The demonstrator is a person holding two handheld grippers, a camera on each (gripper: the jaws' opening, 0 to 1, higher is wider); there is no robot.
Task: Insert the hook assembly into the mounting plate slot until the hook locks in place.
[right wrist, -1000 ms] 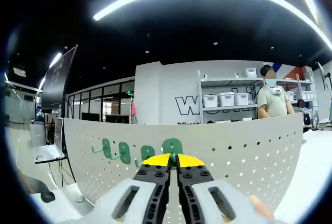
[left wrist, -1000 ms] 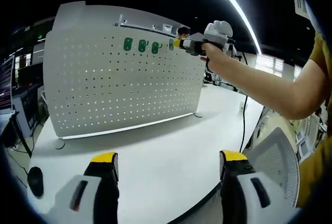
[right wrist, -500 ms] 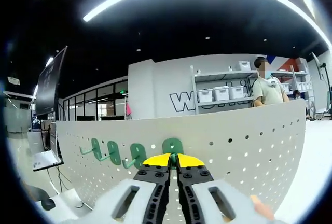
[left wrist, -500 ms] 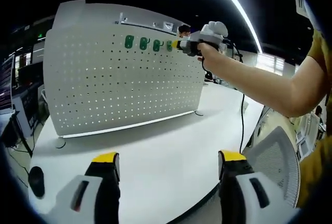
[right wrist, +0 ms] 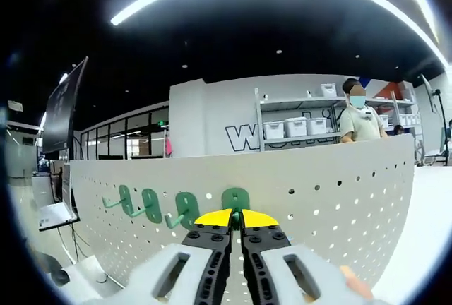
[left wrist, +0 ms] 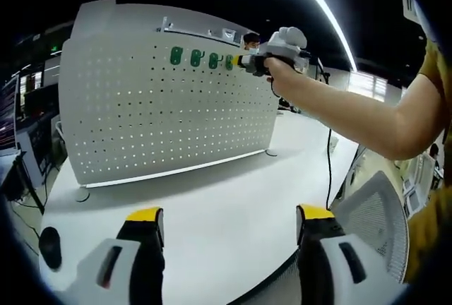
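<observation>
A white perforated mounting plate (left wrist: 169, 114) stands upright on a white table (left wrist: 212, 213). Three green hooks (left wrist: 194, 58) hang in its top row. A fourth green hook (left wrist: 229, 62) sits against the board at the tips of my right gripper (left wrist: 242, 62), which a hand holds. In the right gripper view my right gripper (right wrist: 235, 217) is shut, with that hook's green plate (right wrist: 235, 197) just beyond its yellow tips and the other hooks (right wrist: 150, 202) to the left. My left gripper (left wrist: 229, 214) hovers open low over the table, holding nothing.
A black round object (left wrist: 49, 246) lies on the table's left corner. A mesh chair back (left wrist: 378, 210) and a hanging cable (left wrist: 330, 171) are at the right. Behind the board a person (right wrist: 359, 118) stands by shelves with white bins (right wrist: 296, 127).
My right gripper has carried the fourth hook slightly up and left, closer to the third hook and the board's top row. The left gripper has stayed put.
</observation>
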